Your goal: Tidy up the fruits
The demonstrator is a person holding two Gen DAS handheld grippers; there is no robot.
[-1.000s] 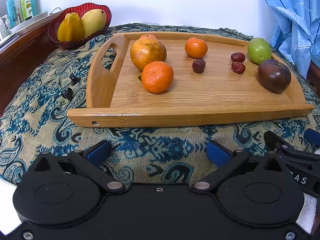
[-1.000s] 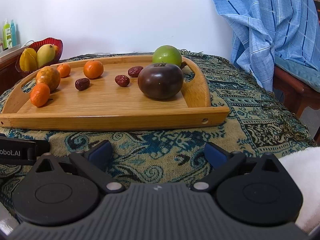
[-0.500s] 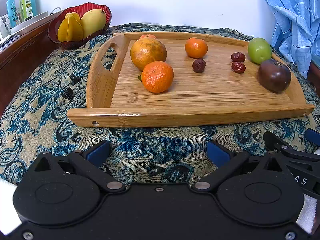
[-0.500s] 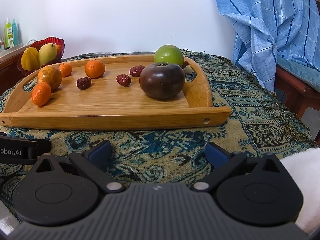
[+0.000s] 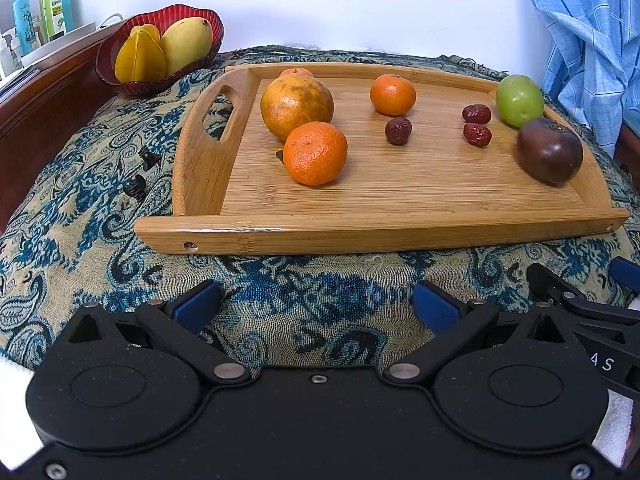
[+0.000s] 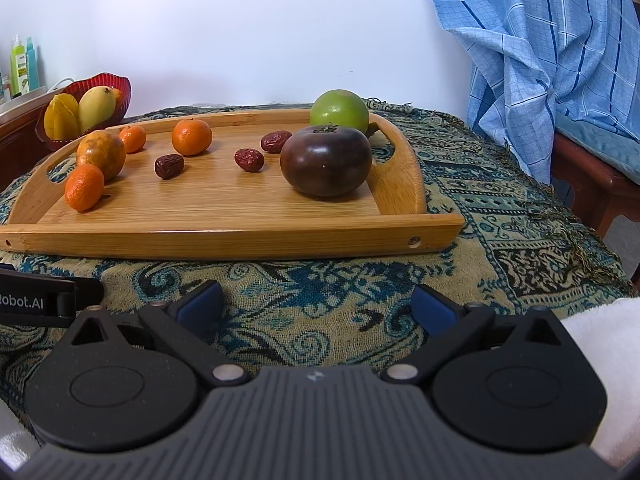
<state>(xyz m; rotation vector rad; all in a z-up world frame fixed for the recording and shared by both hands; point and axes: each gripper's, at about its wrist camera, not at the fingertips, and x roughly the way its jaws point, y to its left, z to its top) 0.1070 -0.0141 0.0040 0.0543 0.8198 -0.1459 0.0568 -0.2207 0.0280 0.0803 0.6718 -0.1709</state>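
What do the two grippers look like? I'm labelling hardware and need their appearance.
Both look alike: the left gripper has a black body with two round discs, silver pivot screws and blue fingers. The right gripper has the same shape with a ribbed grey centre and a small logo. White cloth shows at the edges.

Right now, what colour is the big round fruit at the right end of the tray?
Very dark purple-brown, almost black, clearest in the right wrist view.
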